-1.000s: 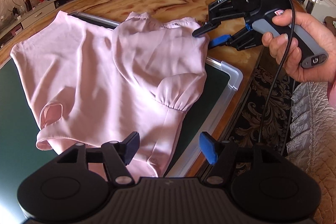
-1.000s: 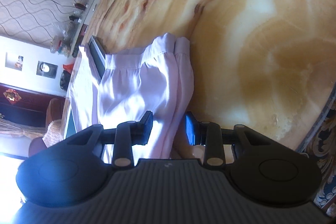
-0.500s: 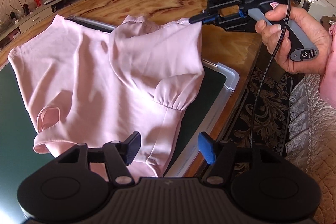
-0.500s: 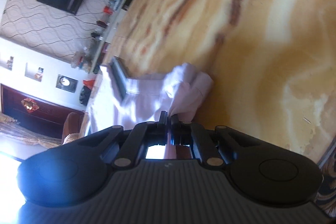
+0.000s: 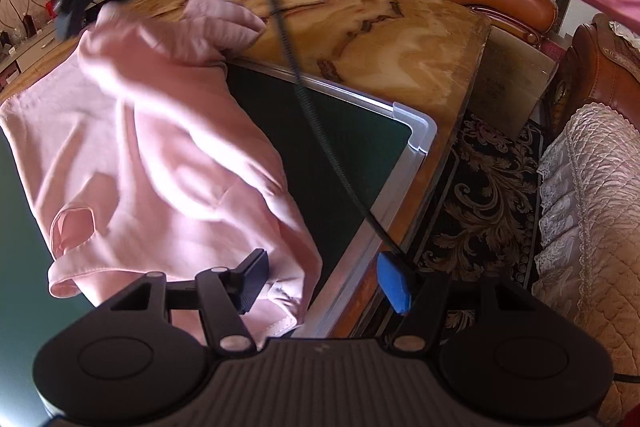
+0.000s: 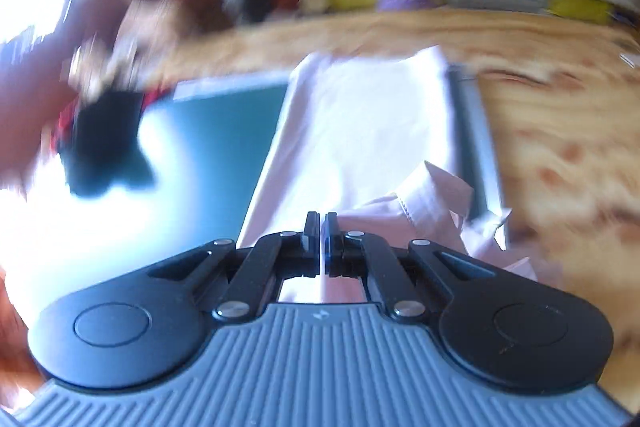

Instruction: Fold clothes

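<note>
Blouse pinched and lifted!
Pink blouse (image 5: pixel 160 155) is clamped by right gripper (image 6: pixel 321 227); left gripper (image 5: pixel 324 277) is held wide beside it.

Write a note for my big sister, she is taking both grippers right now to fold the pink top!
Right gripper: shut on a pinch of the pink top, carrying that edge over the top.
Left gripper: open, holding nothing, poised above the top's near hem.
The top lies mostly on the green board on the marbled table, one part bunched past the board's far edge.
Done: one edge gripped and lifted.
Left: lay that fold down, smooth it, finish folding.
</note>
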Tool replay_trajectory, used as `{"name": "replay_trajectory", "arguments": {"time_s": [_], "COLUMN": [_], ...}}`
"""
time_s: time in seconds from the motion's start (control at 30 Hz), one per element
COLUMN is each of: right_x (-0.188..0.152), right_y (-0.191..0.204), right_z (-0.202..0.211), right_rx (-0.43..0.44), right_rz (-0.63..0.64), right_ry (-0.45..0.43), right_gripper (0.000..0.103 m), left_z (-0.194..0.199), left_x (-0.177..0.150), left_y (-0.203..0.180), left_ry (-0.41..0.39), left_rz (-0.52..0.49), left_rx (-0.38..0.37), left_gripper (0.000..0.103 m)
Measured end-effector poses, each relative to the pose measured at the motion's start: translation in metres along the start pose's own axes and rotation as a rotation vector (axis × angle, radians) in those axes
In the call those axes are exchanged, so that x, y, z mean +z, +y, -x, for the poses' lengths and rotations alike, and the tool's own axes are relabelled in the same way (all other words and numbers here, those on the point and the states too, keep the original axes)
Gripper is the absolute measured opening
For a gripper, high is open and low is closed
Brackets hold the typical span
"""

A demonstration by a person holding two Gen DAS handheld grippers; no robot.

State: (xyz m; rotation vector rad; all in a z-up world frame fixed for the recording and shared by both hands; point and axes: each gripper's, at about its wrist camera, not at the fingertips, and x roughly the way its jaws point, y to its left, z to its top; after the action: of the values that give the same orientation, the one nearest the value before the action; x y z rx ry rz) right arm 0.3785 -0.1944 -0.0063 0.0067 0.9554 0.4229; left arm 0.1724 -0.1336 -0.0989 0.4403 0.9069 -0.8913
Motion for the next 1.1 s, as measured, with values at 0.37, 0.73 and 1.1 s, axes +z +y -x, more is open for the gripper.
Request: {"name": "replay_trajectory", "arguments": {"time_s": [0.37, 0.73, 1.1], "right_x": [0.019, -0.009, -0.013], "right_y": [0.007, -0.054, 0.0], "right_z": [-0.029, -0.016, -0.073], "right_rx": [-0.044, -0.074, -0.164], "right_rz": [0.023, -0.121, -0.028], "right_ry": [0.067, 0.111, 0.241], "right_gripper": [0.035, 0.035, 0.035], "left_z": [0.005, 0.002, 0.001], "left_x": [-0.005, -0.004, -0.004], "left_y": [0.0, 0.0, -0.002], "left_ry": [-0.007, -0.009, -0.008], "left_rz": [-0.009, -0.004, -0.011], "left_rx": [-0.017, -0.027, -0.025], "left_gripper": [0.068, 0.07, 0.072]}}
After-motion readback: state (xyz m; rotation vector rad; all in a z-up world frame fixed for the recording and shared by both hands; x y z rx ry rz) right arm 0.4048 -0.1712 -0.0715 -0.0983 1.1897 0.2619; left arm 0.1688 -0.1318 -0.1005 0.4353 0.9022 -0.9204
